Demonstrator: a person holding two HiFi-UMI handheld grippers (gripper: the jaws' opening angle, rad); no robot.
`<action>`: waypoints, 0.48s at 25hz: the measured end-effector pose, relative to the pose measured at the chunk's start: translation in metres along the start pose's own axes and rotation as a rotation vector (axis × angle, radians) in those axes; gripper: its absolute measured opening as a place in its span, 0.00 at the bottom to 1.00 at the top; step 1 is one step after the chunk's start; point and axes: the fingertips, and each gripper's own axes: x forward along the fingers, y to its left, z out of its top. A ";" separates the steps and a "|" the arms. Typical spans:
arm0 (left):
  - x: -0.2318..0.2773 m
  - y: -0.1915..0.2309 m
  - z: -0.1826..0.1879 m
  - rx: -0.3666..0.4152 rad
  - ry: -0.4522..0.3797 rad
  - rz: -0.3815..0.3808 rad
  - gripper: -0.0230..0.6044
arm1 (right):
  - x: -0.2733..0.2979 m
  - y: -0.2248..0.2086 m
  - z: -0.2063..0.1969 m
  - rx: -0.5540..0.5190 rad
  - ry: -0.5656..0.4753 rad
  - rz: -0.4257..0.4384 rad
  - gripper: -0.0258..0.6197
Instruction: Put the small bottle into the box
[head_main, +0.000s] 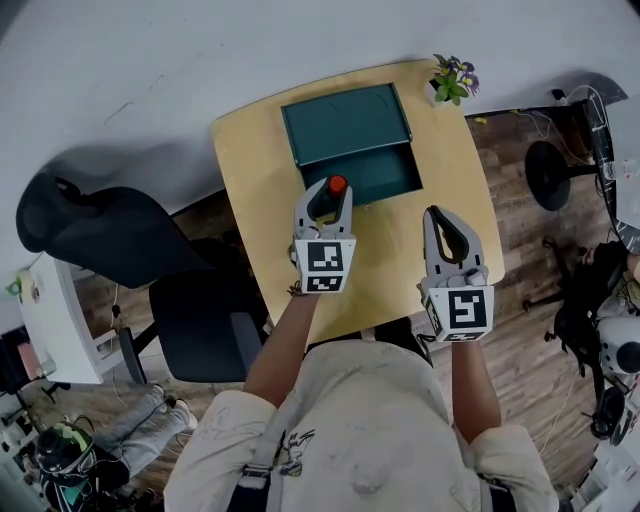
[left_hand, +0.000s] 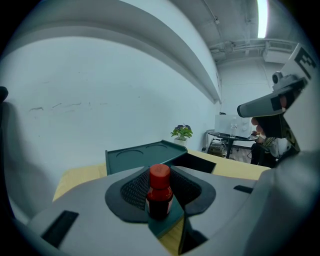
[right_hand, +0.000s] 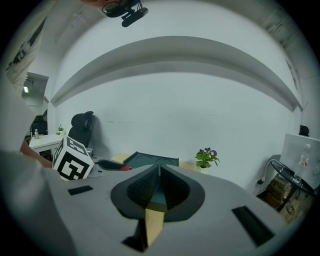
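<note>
Small bottle (left_hand: 159, 196) upright, red cap up, pinched by left gripper (head_main: 326, 192), right gripper (right_hand: 158, 171) closed

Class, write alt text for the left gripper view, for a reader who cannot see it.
A small bottle with a red cap is clamped between the jaws of the left hand-held gripper. Behind it, a green box lies open on a yellow table, a potted plant beyond.

No legible txt, labels or nos. anywhere
</note>
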 end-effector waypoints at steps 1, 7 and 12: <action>0.000 -0.001 0.000 0.004 -0.002 0.002 0.24 | 0.000 0.000 -0.001 0.001 0.002 0.001 0.08; -0.001 -0.002 -0.001 -0.011 -0.012 0.023 0.24 | 0.003 0.002 -0.005 0.003 0.010 0.010 0.08; -0.002 -0.003 -0.003 -0.014 -0.019 0.034 0.25 | 0.004 0.004 -0.005 0.004 0.010 0.011 0.08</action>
